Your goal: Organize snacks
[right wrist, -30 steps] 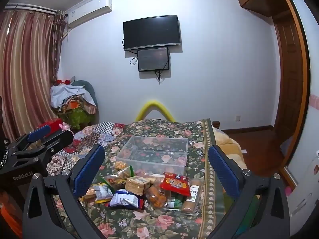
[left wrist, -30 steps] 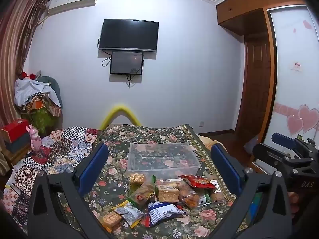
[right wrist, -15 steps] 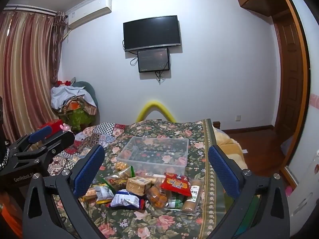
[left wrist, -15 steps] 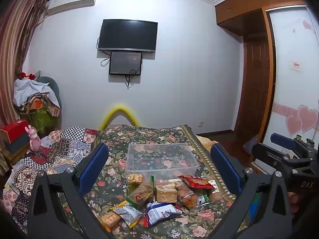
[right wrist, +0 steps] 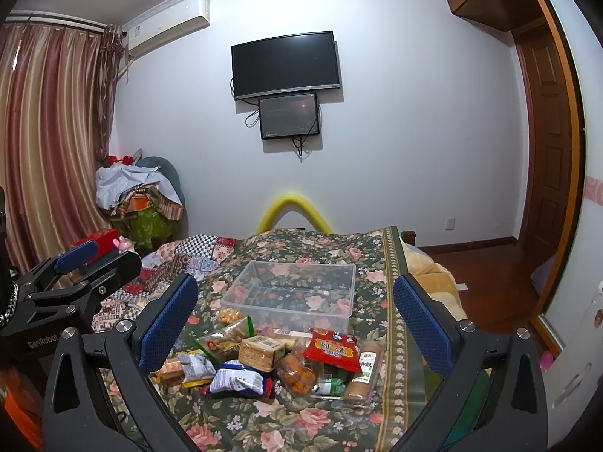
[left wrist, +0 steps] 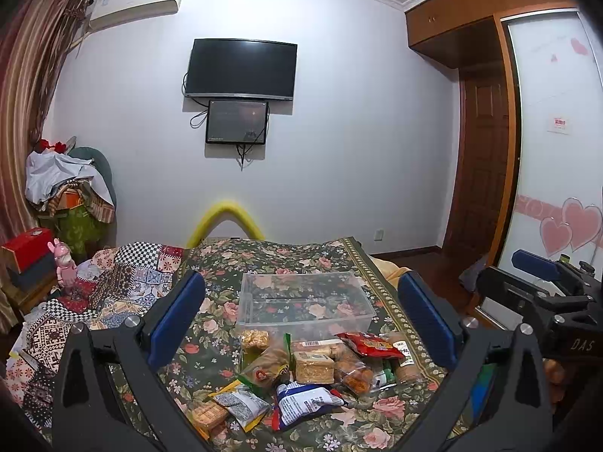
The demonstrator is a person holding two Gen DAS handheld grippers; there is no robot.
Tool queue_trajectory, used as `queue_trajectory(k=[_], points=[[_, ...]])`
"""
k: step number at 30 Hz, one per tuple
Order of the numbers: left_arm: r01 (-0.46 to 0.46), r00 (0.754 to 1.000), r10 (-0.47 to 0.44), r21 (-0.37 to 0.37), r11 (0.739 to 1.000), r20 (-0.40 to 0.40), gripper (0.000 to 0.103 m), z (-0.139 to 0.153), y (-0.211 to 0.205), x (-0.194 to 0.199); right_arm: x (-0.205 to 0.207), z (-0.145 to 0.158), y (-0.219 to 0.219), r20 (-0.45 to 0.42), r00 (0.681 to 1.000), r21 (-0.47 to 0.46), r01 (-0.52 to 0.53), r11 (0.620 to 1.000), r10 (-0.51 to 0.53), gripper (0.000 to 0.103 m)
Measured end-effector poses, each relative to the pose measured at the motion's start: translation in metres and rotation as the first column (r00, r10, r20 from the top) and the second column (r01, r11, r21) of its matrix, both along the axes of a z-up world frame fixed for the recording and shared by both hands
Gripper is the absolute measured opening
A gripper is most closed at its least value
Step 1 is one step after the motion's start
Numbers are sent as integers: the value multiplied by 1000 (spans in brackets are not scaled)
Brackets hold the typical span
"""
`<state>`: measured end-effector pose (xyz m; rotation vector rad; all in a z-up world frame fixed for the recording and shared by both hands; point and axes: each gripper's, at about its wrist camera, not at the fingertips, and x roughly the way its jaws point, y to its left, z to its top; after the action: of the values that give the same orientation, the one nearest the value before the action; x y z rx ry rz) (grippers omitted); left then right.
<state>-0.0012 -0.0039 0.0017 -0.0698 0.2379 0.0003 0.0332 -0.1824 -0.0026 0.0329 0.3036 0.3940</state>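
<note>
Now both tools, left tool (left wrist: 301, 316) and right tool (right wrist: 296, 310), hang wide open and empty, so pick one top snack from the snack pile (right wrist: 271, 358) by the bed's near edge and drop it in the clear box (right wrist: 292, 288) behind.

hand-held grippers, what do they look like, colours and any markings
Both are black angular frames with silver bolts and blue textured finger pads. The left hand-held gripper shows white "GenRobot" lettering on its body in the right wrist view. The right hand-held gripper shows "DAS" on its body in the left wrist view. No sleeves or cables show.
</note>
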Motion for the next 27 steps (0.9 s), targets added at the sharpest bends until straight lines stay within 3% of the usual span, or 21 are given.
queue_trajectory(k=[27], points=[[3, 1000, -3, 4, 1000, 4, 103, 2, -2, -2, -2, 3, -6, 3, 1000, 13, -2, 1000, 2, 103]])
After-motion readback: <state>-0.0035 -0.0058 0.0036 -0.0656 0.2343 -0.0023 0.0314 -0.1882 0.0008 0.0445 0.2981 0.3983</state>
